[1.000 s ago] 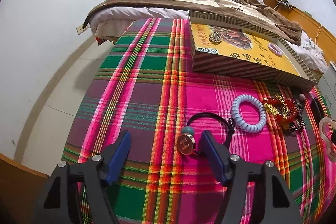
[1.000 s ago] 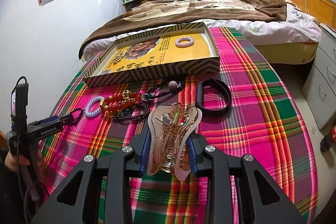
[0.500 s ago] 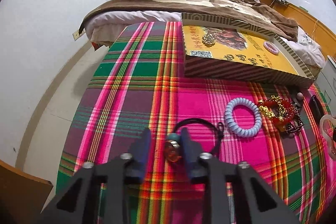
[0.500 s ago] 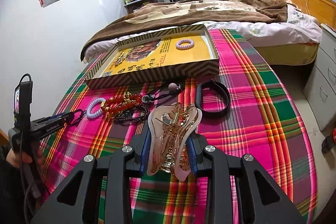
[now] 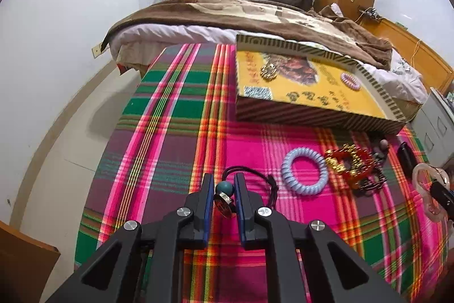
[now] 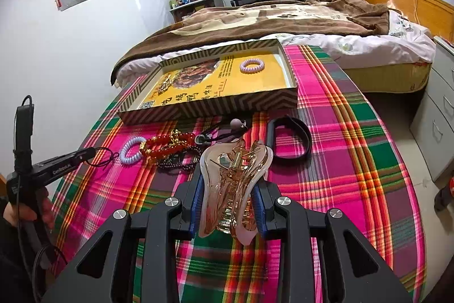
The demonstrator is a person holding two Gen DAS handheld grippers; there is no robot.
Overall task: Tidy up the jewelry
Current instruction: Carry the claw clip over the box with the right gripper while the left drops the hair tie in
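My left gripper (image 5: pixel 222 193) has its jaws pinched on the cord pendant (image 5: pixel 224 196), the right gripper (image 6: pixel 228 206) clamps the hair claw (image 6: pixel 234 183) upright. The box (image 6: pixel 215 104) sits dead ahead on the desk; the beads (image 6: pixel 167 144) and spiral band (image 5: pixel 304 171) lie between, so I'd lift over them.

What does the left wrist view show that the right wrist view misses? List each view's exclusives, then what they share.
Only left wrist: the left gripper closed around a black cord's teal bead and round pendant. Only right wrist: the black band, plus the right gripper clamping the translucent hair claw. Shared: the striped box, its lilac coil tie, and the blue coil tie.
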